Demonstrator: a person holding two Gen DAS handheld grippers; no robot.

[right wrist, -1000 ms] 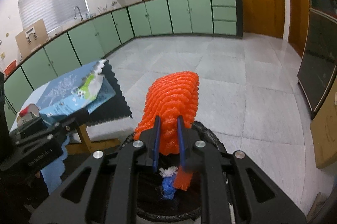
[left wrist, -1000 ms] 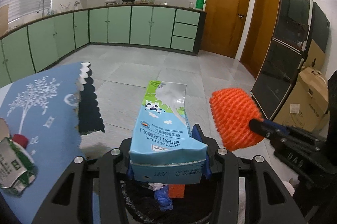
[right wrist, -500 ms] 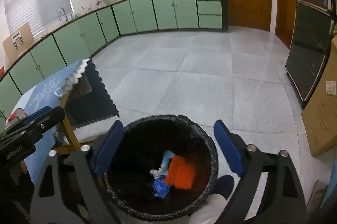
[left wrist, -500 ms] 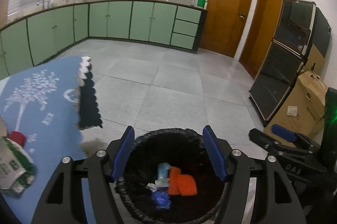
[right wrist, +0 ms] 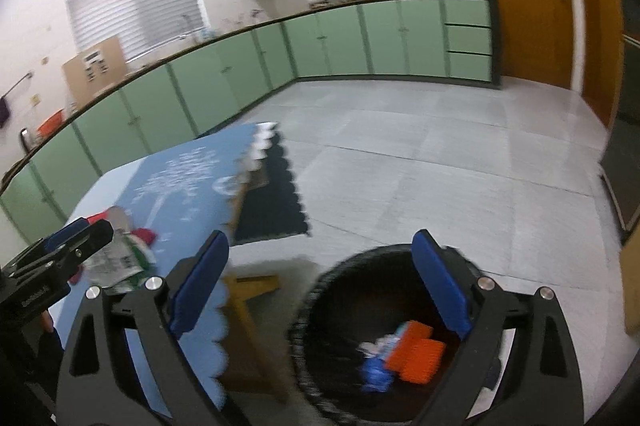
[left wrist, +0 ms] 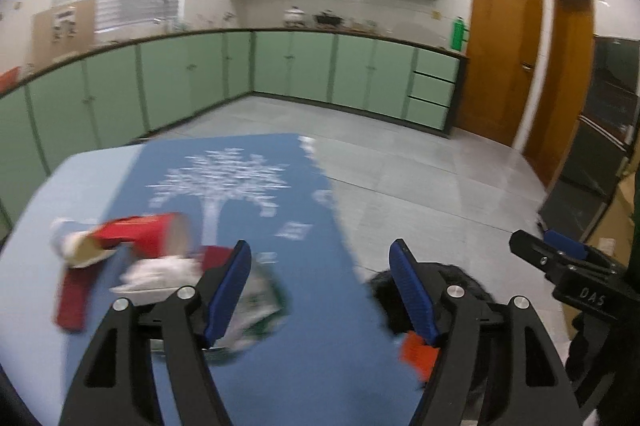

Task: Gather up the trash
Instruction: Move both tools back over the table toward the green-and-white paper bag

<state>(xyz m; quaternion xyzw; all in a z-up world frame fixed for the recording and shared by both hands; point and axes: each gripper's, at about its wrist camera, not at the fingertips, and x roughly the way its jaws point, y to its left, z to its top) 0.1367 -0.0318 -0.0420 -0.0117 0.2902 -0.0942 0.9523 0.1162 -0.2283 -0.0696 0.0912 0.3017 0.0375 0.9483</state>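
Note:
My left gripper [left wrist: 320, 290] hangs over the blue tablecloth [left wrist: 240, 178], jaws opening, nothing between them. Just left of its fingers lie a tipped red paper cup [left wrist: 140, 238], a crumpled white and green carton [left wrist: 160, 274] and a flat red scrap [left wrist: 74, 302]. My right gripper [right wrist: 332, 282] is above the near rim of the black-lined trash bin [right wrist: 352, 306], jaws also opening and empty. In the bin lie an orange foam net [right wrist: 420, 350] and blue and white scraps [right wrist: 374, 370]. The left wrist view catches the right gripper [left wrist: 540, 242] and the bin [left wrist: 380, 282] at right.
The table's wooden leg [right wrist: 248, 310] stands between cloth edge and bin. Green cabinets [left wrist: 320, 66] line the far walls, with wooden doors [left wrist: 500, 54] at right. A dark appliance [left wrist: 600, 146] and a cardboard box stand to the right. Grey floor tiles [right wrist: 440, 166] stretch beyond the bin.
Both grippers let go: the milk carton and the orange net dropped into the bin. Both then swung left toward the table, the left one now over the trash on the cloth.

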